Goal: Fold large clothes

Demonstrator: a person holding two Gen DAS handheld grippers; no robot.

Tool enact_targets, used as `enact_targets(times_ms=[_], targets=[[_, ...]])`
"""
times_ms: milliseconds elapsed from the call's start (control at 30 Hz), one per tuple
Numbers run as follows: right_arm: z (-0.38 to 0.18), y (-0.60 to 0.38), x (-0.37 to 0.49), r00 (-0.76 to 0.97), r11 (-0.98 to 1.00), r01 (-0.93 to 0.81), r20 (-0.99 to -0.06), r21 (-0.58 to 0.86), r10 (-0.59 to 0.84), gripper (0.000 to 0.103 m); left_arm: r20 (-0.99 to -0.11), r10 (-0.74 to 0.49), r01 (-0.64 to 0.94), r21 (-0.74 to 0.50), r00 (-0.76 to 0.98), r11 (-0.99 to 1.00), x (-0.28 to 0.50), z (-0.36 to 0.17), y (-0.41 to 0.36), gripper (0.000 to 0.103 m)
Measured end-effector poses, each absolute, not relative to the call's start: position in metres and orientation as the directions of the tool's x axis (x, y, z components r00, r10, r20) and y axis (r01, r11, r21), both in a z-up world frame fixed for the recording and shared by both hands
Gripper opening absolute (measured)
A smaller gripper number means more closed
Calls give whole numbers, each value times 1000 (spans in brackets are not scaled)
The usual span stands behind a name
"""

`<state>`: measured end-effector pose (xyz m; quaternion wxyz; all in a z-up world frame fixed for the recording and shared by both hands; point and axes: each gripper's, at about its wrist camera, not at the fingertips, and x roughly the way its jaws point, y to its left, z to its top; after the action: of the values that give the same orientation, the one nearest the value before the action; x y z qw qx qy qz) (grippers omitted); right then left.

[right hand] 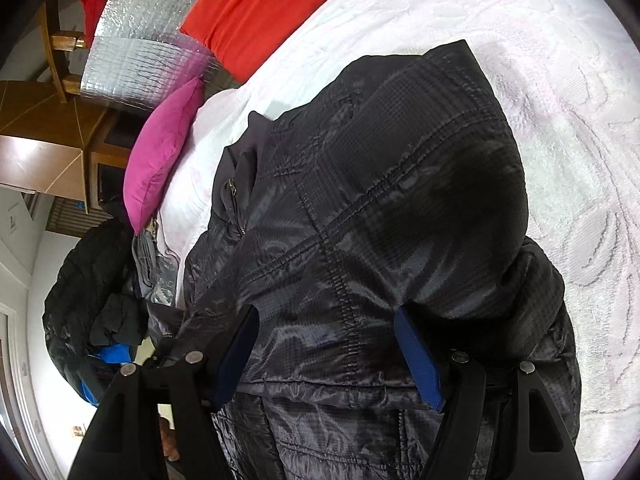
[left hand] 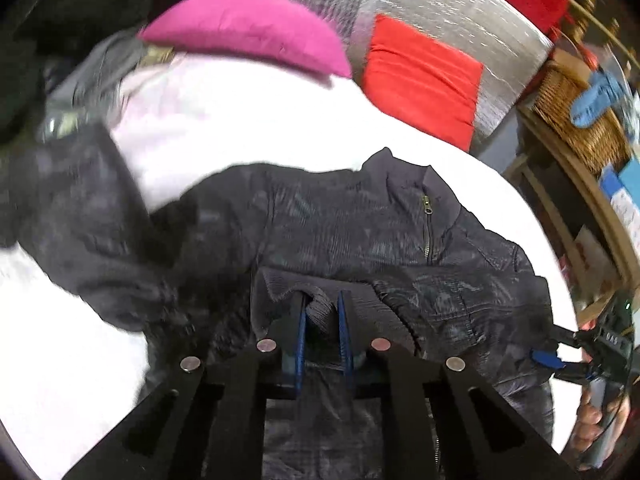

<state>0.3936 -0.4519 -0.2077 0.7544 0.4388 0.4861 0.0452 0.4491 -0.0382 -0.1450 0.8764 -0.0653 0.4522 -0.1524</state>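
Note:
A dark, shiny quilted jacket [left hand: 360,232] lies spread on a white bedspread [left hand: 248,128], its collar and brass zip pull [left hand: 428,204] towards the far side. My left gripper [left hand: 322,308] is shut on a ribbed knit edge [left hand: 320,312] of the jacket, which bunches between the blue pads. In the right wrist view the same jacket [right hand: 360,208] fills the middle. My right gripper [right hand: 326,320] stands open just over it, its blue pads [right hand: 420,364] wide apart with jacket fabric below and between them. The right gripper [left hand: 560,354] also shows at the jacket's right edge.
A magenta cushion [left hand: 248,28] and a red cushion [left hand: 424,80] lean on a silver foil panel [left hand: 440,12] at the head of the bed. More dark clothes [right hand: 92,288] are piled at the bedside. A wicker basket [left hand: 576,108] sits on wooden shelves to the right.

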Motion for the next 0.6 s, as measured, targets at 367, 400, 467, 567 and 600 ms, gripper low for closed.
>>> enact_targets(times_ms=[367, 400, 467, 567, 600], targets=[[-166, -479, 375, 676, 632, 310, -632, 710, 379, 74, -709, -308, 281, -160, 634, 946, 448, -90, -41, 14], [-162, -487, 371, 689, 643, 334, -644, 690, 333, 74, -703, -306, 285, -152, 642, 947, 448, -86, -40, 14], [-163, -504, 367, 678, 667, 395, -690, 632, 253, 77, -697, -293, 284, -133, 654, 950, 448, -84, -39, 14], [-181, -519, 370, 629, 648, 446, -731, 618, 264, 77, -716, -274, 266, -127, 642, 956, 451, -92, -37, 14], [-187, -520, 371, 612, 641, 456, -740, 618, 278, 77, -726, -271, 262, -129, 632, 956, 452, -97, -36, 14]])
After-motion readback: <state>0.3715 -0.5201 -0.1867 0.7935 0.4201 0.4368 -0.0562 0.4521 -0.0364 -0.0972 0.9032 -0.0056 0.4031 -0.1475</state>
